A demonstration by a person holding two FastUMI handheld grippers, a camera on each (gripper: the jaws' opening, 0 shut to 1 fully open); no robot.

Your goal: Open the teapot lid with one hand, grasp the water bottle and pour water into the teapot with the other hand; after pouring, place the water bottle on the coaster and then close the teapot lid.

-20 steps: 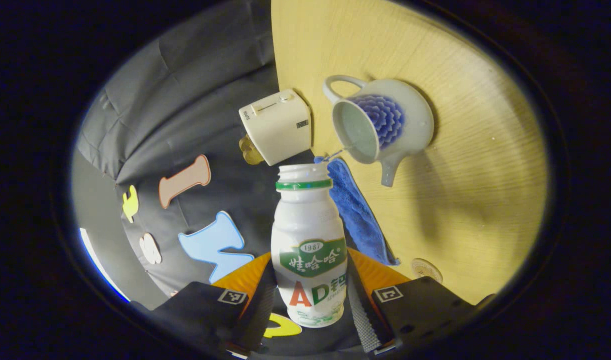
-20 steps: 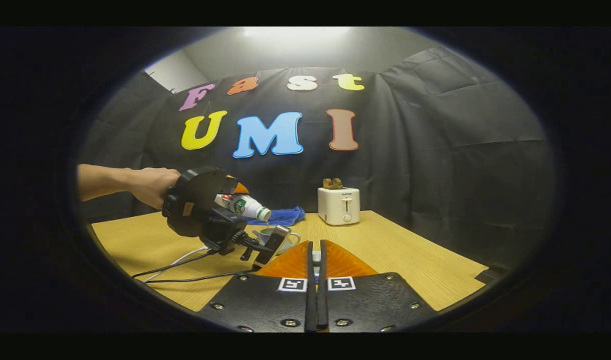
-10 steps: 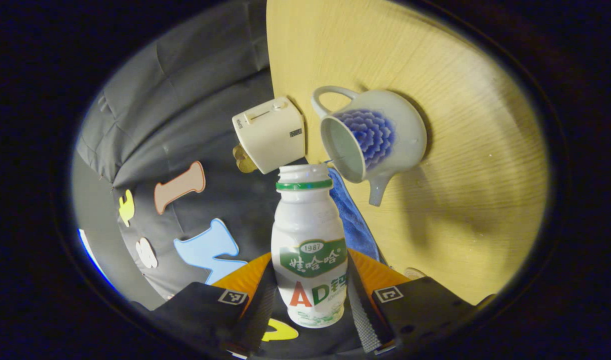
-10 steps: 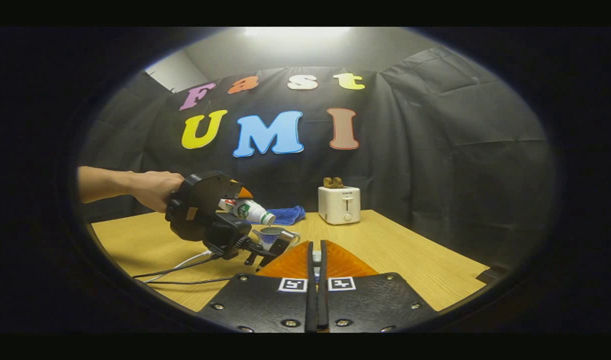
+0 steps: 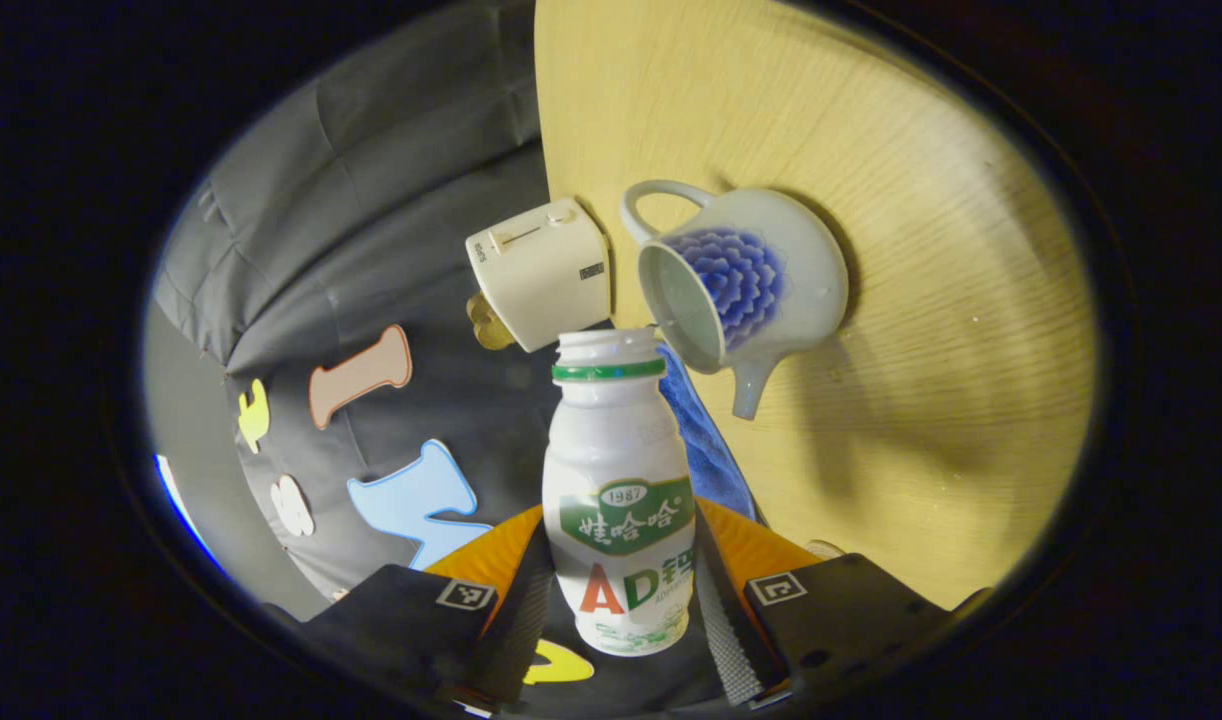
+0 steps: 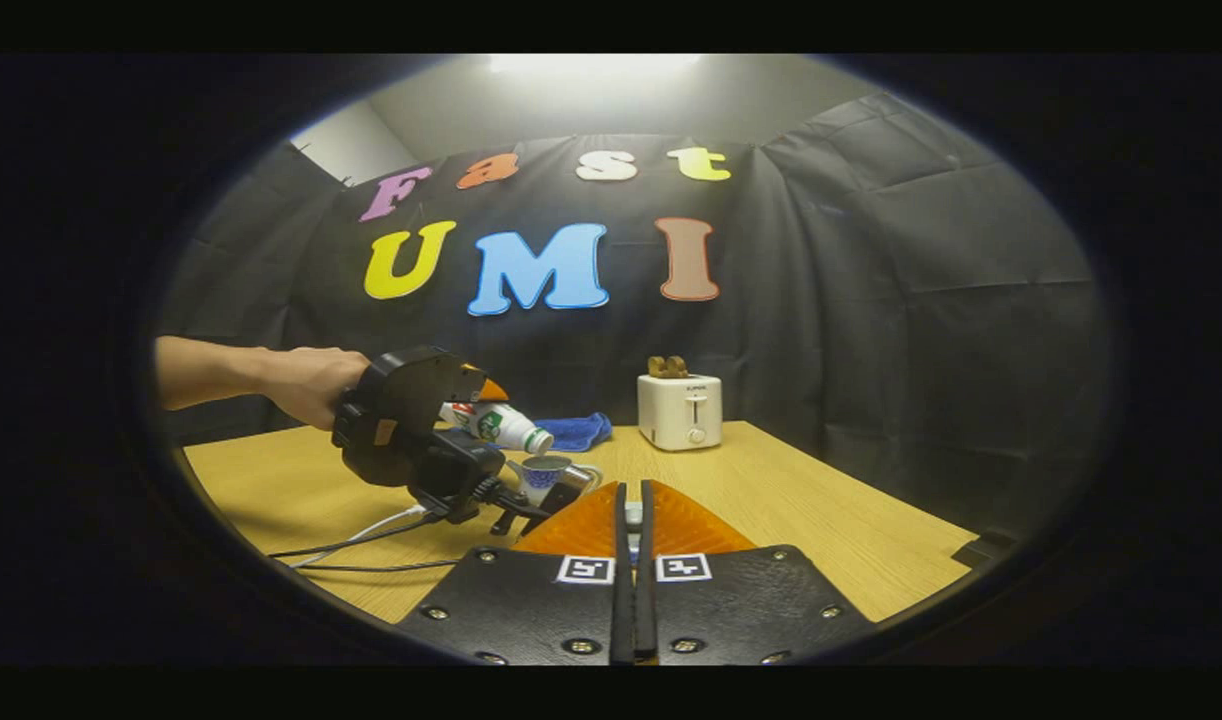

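A white water bottle (image 5: 619, 500) with a green neck ring and no cap sits between the fingers of my left gripper (image 5: 621, 545), which is shut on its body. It is tilted, mouth beside the open rim of the white teapot (image 5: 761, 270) with the blue flower pattern. No water stream shows. In the right gripper view, a hand (image 6: 301, 380) holds that left gripper (image 6: 476, 400) and bottle (image 6: 498, 425) over the teapot (image 6: 546, 470). My right gripper (image 6: 631, 505) is off to the side, shut on a small white piece, the teapot lid (image 6: 631, 515).
A white toaster (image 6: 679, 410) with bread in it stands at the back of the wooden table (image 6: 771, 500). A blue cloth (image 6: 576, 430) lies behind the teapot. A round coaster's edge (image 5: 821, 548) peeks out by my left finger. Cables (image 6: 371, 530) trail across the table's left.
A thin water stream ran from the bottle into the teapot one second ago; it has stopped. The bottle's mouth has lifted a little. The right gripper has stayed still.
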